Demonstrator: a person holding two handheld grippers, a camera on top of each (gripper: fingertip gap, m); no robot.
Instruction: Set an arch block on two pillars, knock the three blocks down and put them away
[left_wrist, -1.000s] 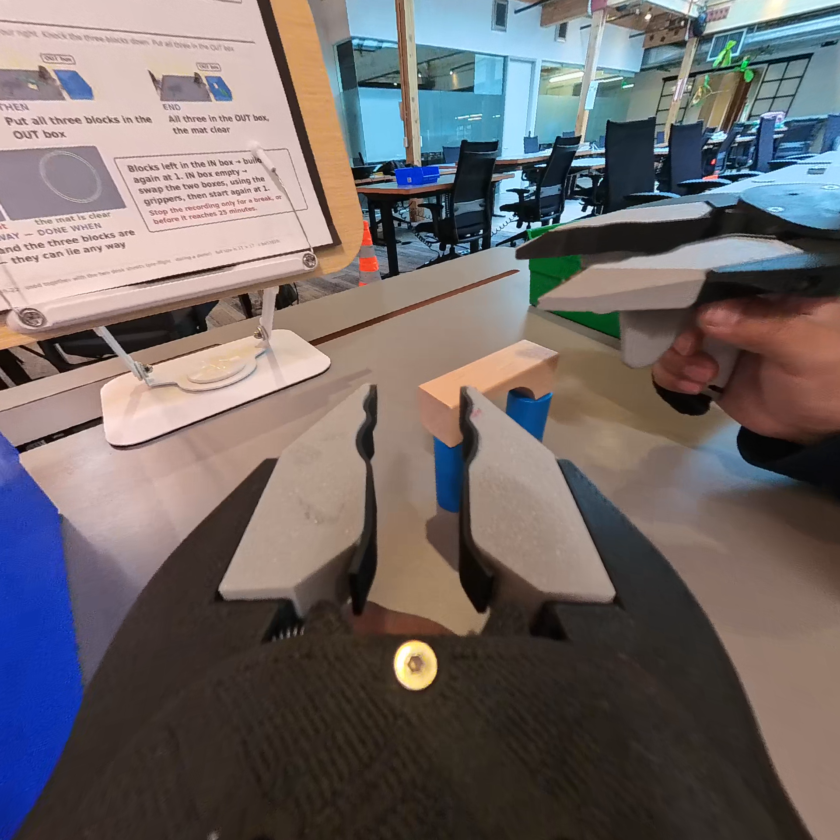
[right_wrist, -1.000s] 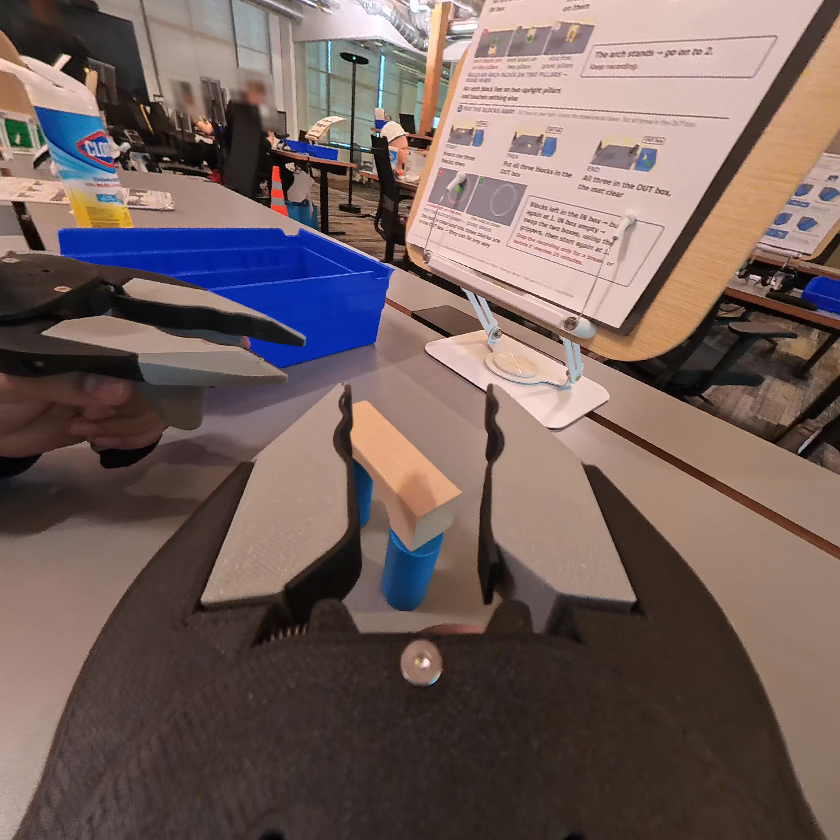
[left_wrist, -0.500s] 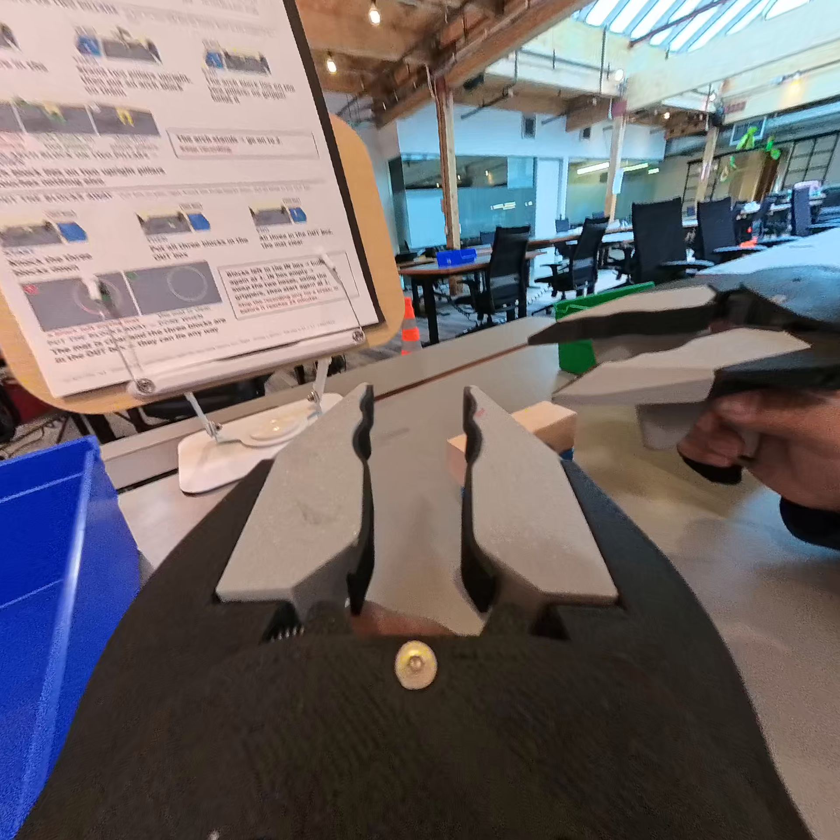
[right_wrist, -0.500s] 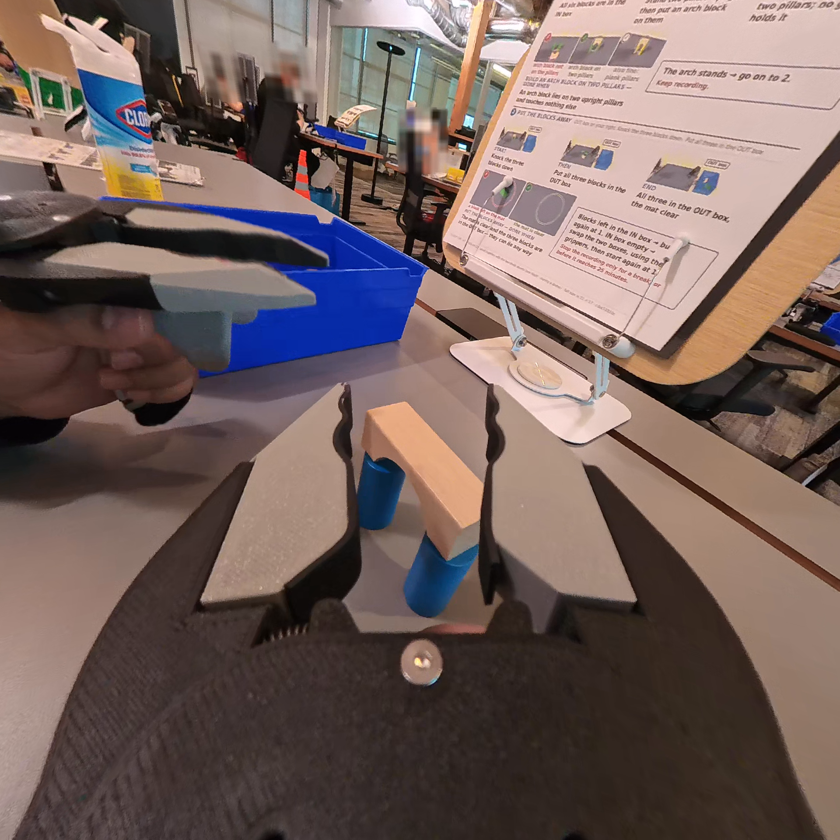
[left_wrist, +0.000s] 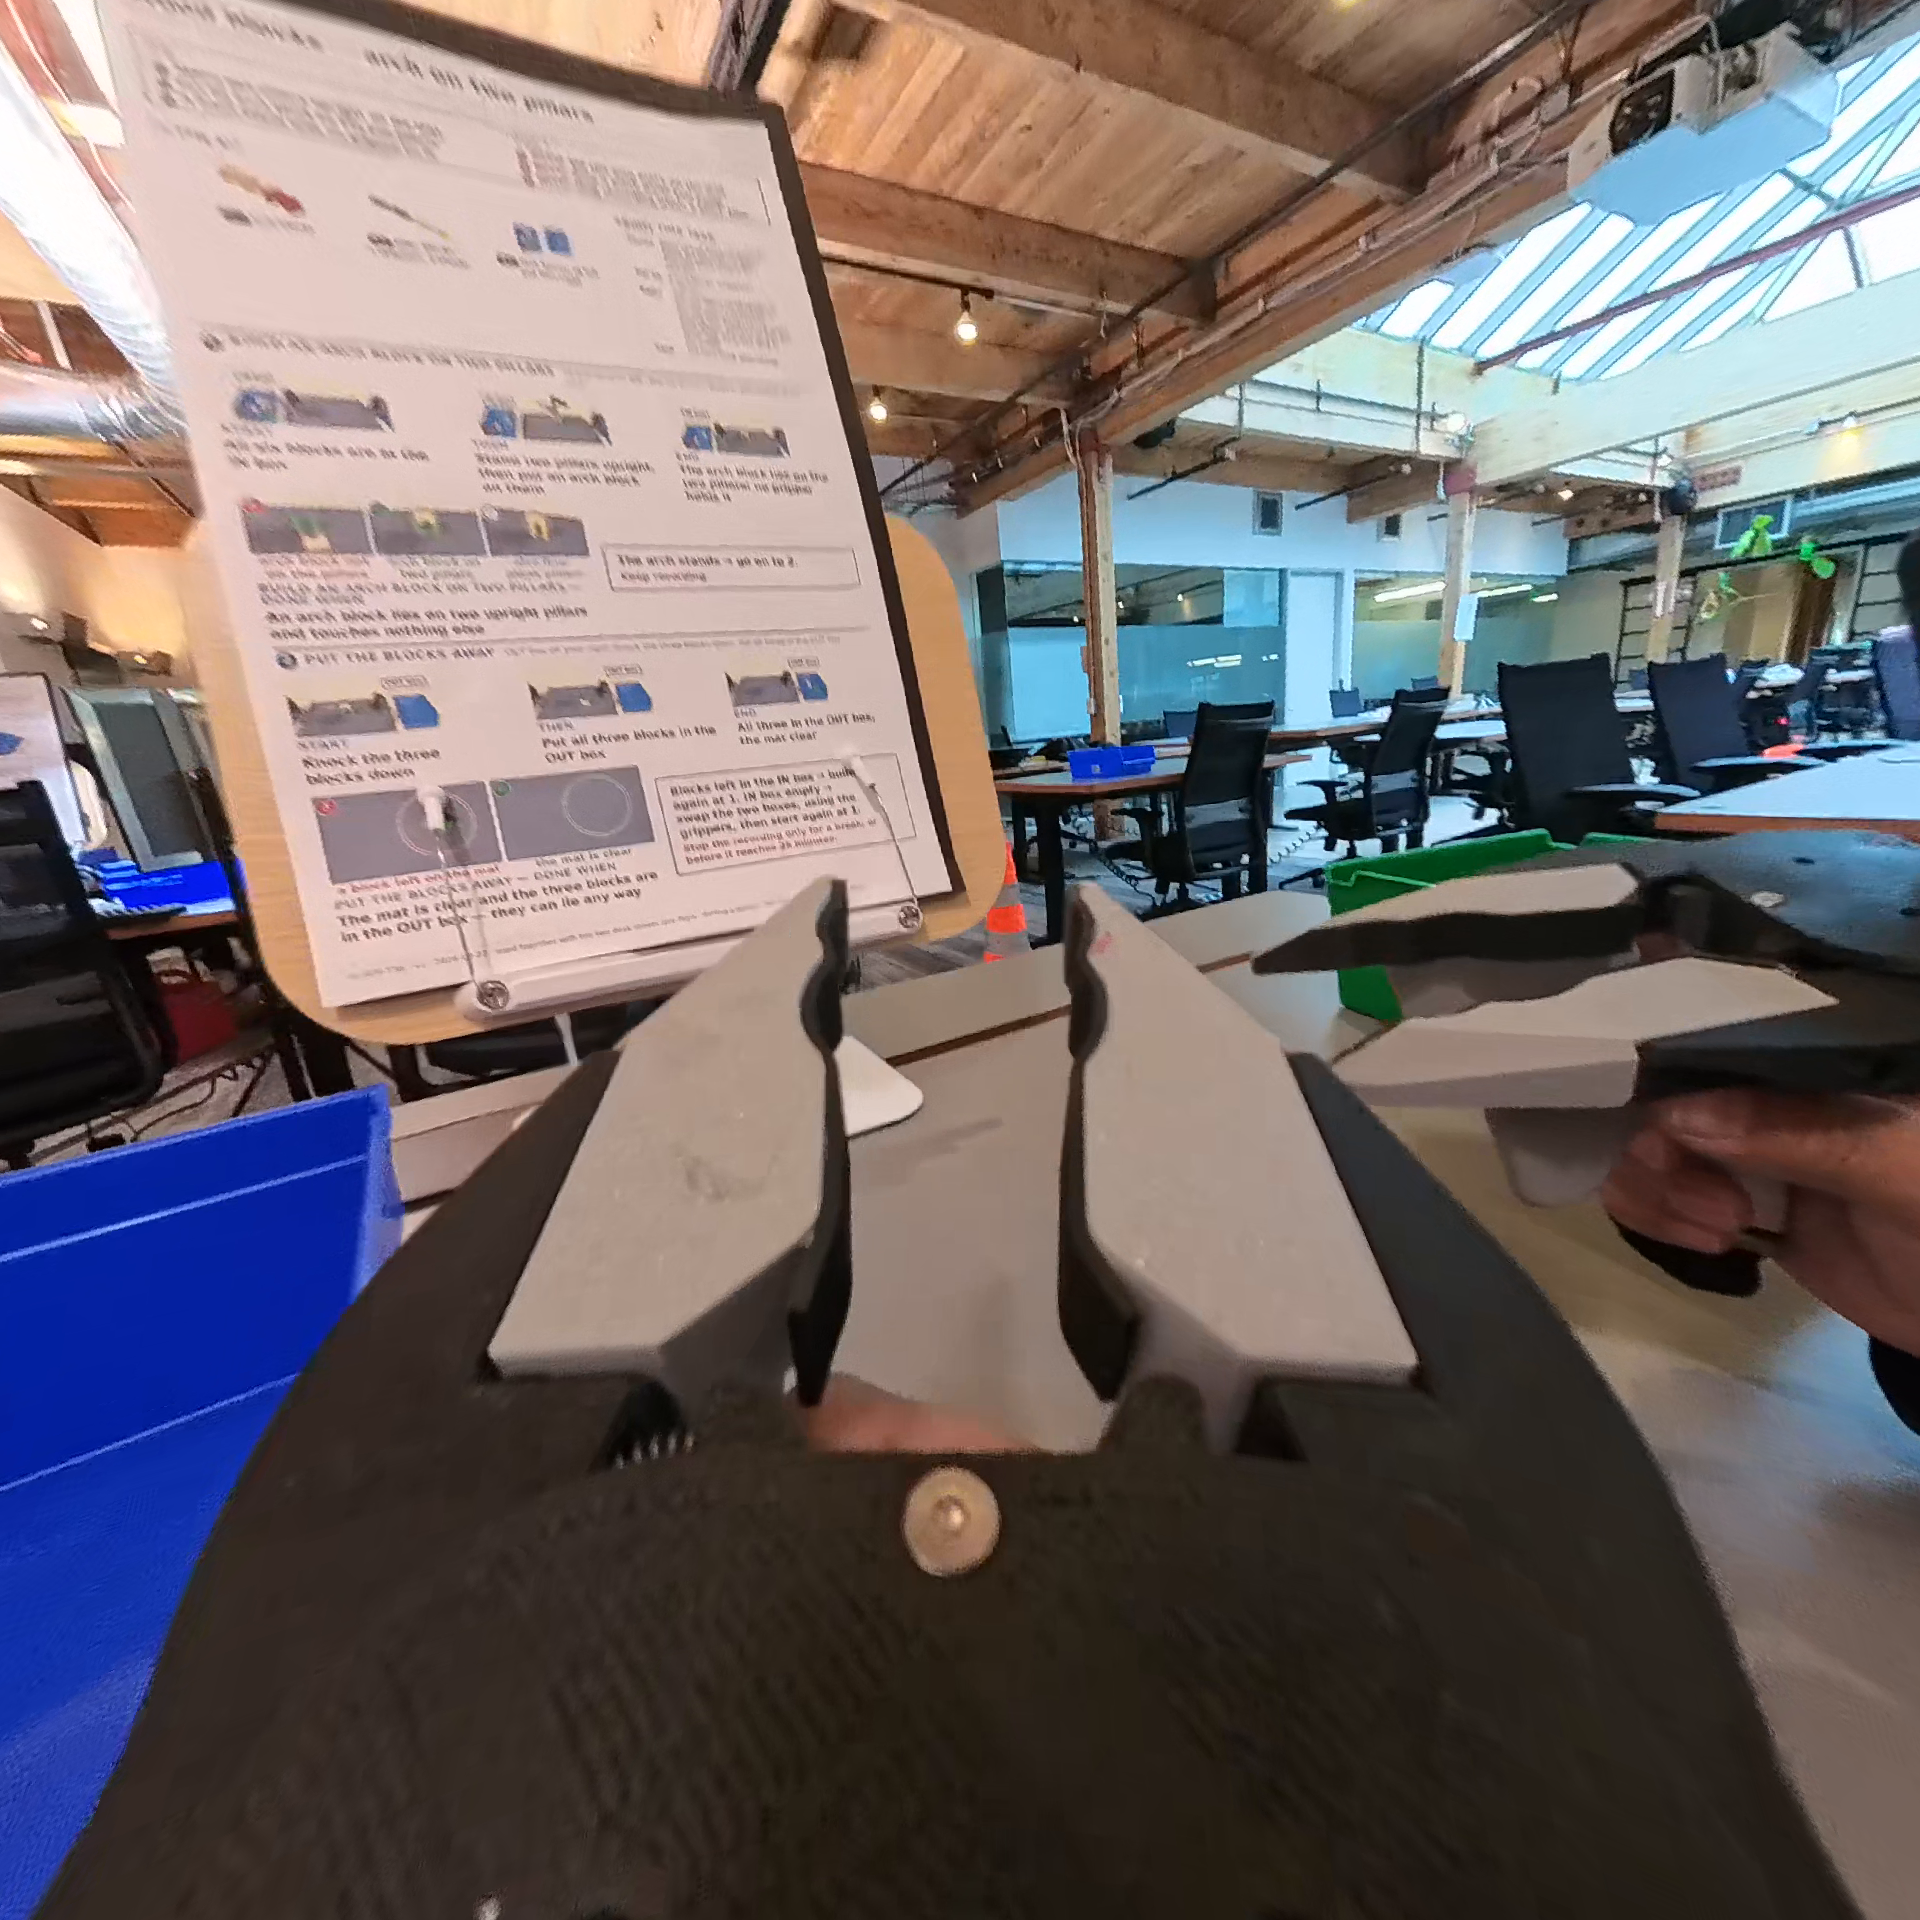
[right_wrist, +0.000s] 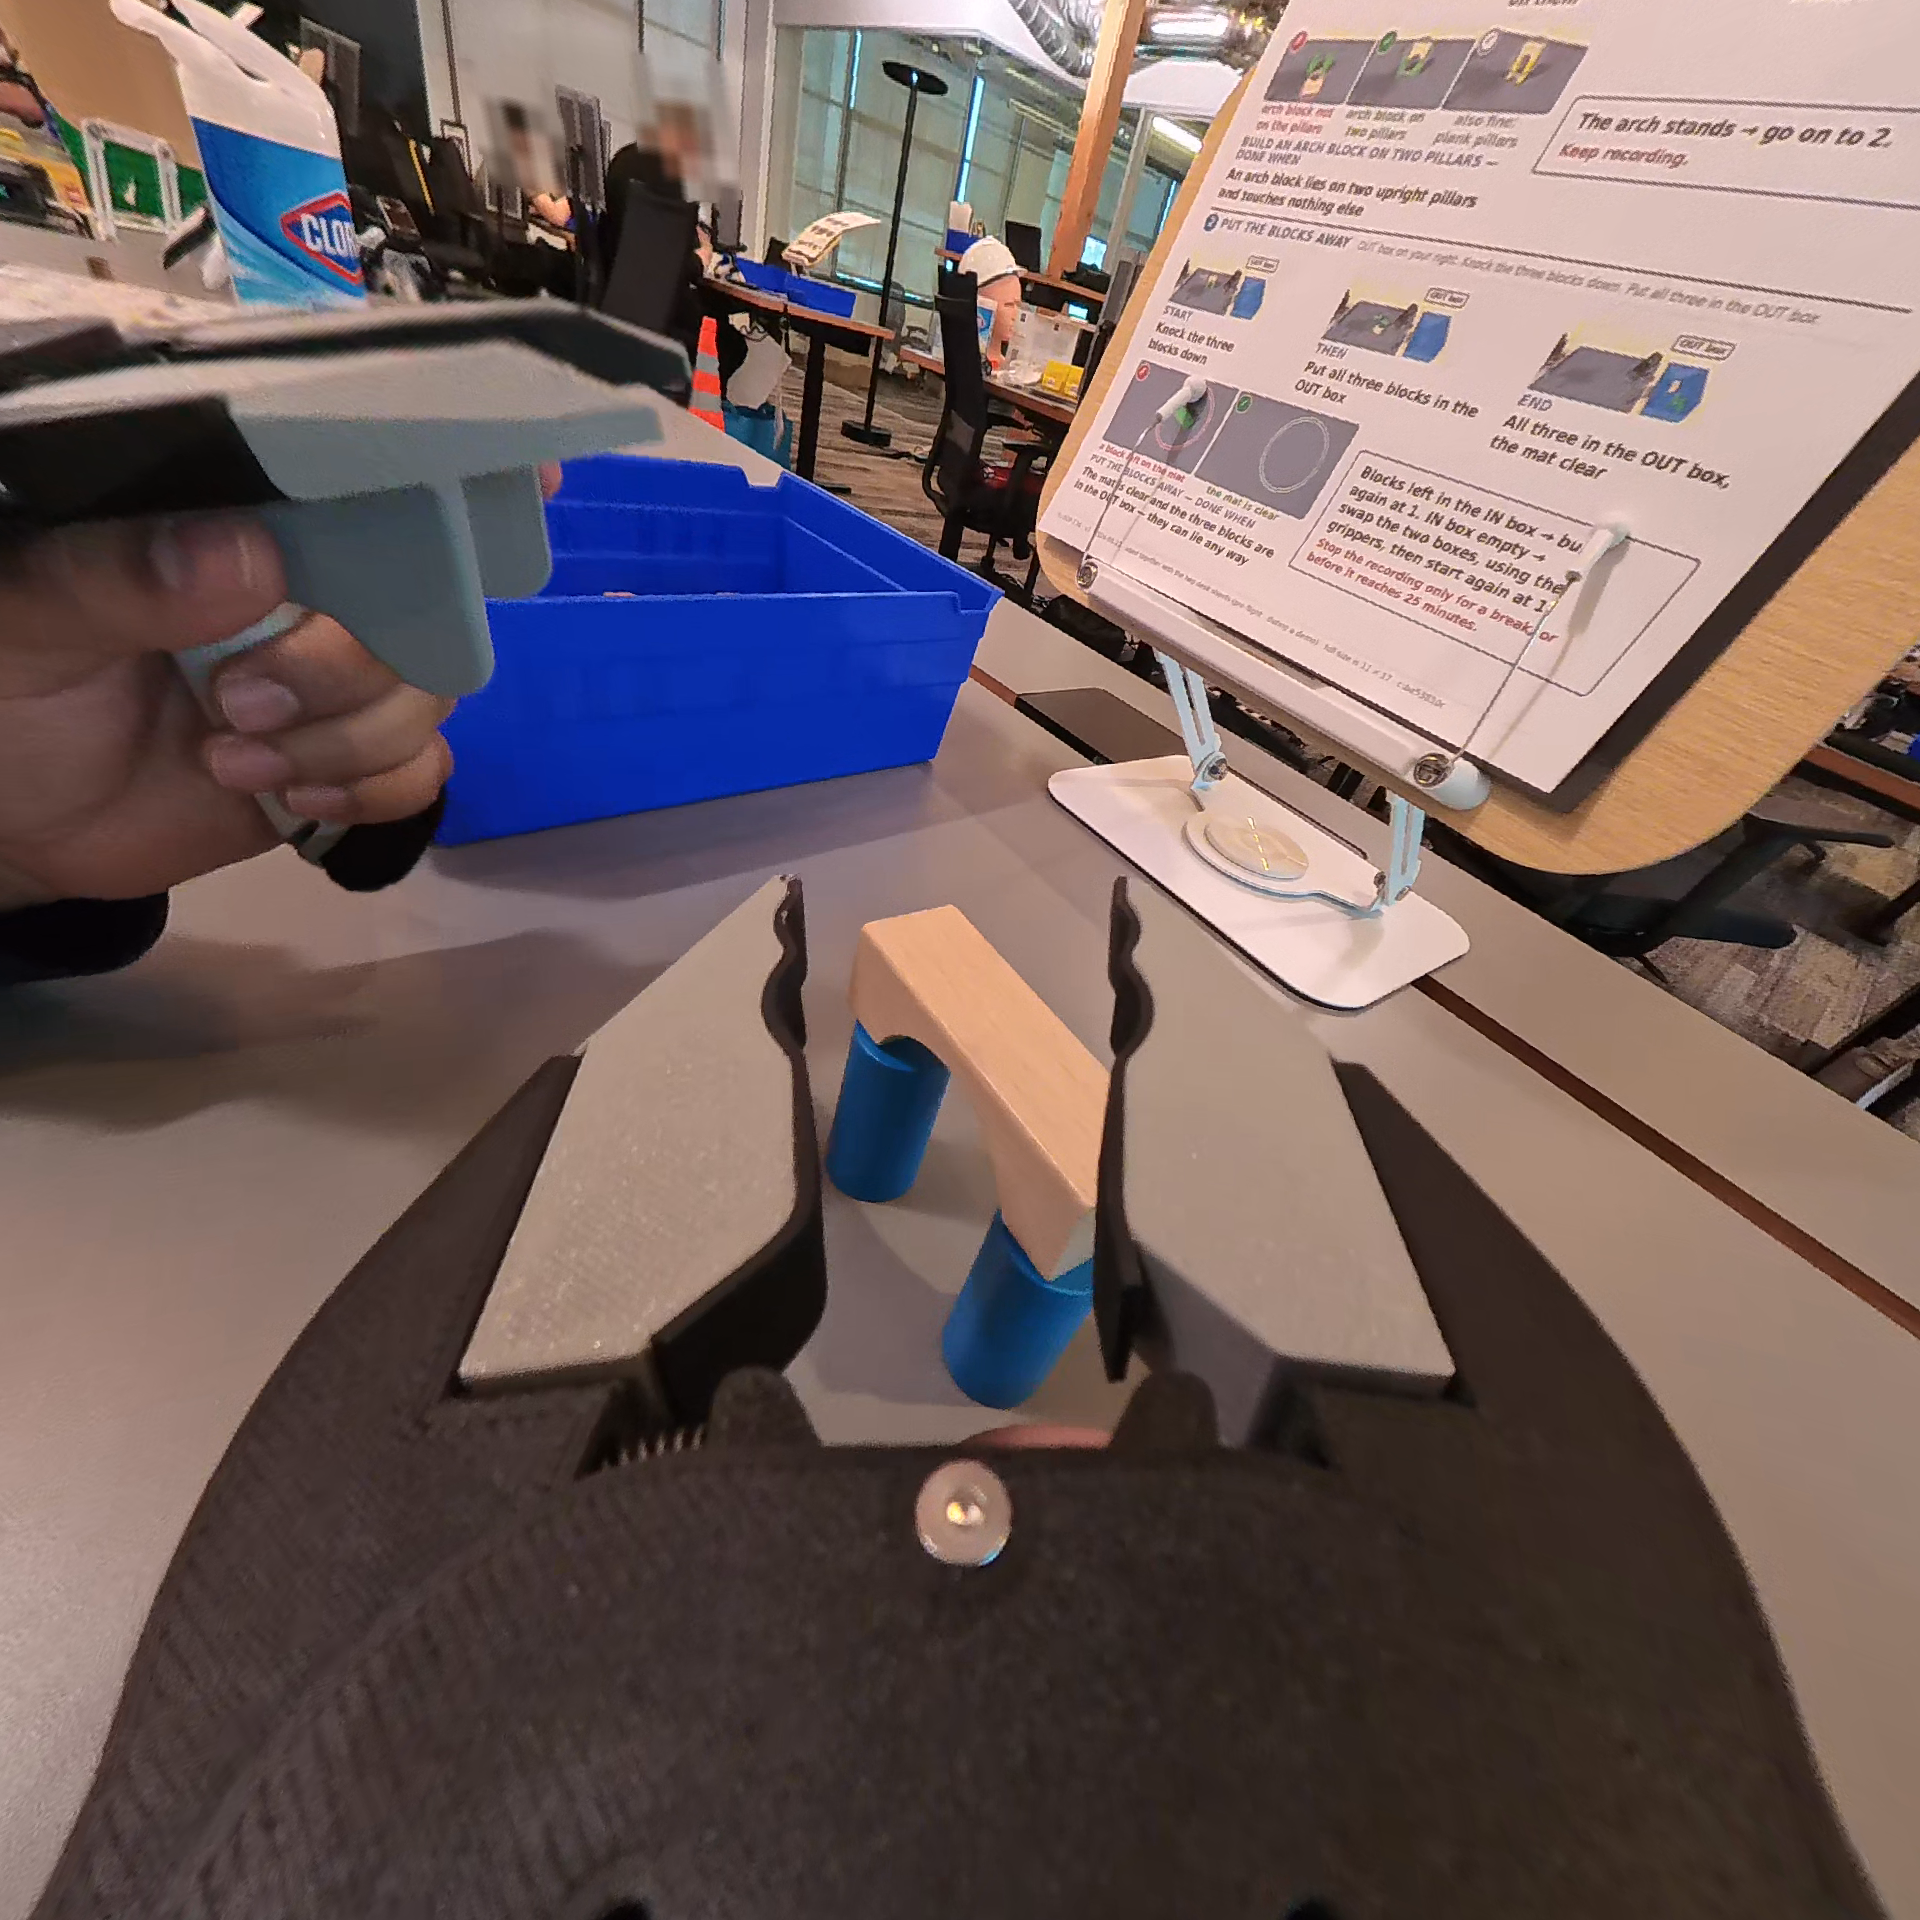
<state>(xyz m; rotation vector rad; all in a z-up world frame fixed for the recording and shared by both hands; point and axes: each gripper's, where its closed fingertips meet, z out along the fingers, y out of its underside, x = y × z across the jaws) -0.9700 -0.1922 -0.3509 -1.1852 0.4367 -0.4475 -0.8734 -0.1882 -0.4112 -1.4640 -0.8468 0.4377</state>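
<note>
Right wrist view looks down on the arch (right_wrist: 977, 1049), a pale wooden block lying across two blue pillars (right_wrist: 888, 1117) that stand upright on the grey table (right_wrist: 312, 1195). The near pillar (right_wrist: 1013, 1320) sits close to the right finger (right_wrist: 1247, 1143) of the right gripper (right_wrist: 956, 914), partly hidden by it, and whether it touches that finger I cannot tell. The jaws stand wide, with the stack between them and a clear gap between the left finger and the far pillar, so nothing is gripped.

Off to the left in this view, a hand (right_wrist: 156, 707) holds the left gripper (right_wrist: 665, 384) raised above the table, in front of a blue bin (right_wrist: 727, 665). Its fingers are seen side-on here. A white stand (right_wrist: 1257, 883) carries a printed sheet (right_wrist: 1507, 343) on a wooden board, just beyond the arch to the right. A white and blue bottle (right_wrist: 275, 177) stands far back on the left.

Left wrist view shows the left gripper (left_wrist: 951, 935) tilted up toward the sheet (left_wrist: 520, 571), its jaws partly apart with only bare table showing between them. The blocks do not show in this view. The right gripper (left_wrist: 1299, 1018) reaches in from the right, held by a hand (left_wrist: 1787, 1195), with a green bin (left_wrist: 1382, 935) behind it and the blue bin (left_wrist: 187, 1403) at the lower left.
</note>
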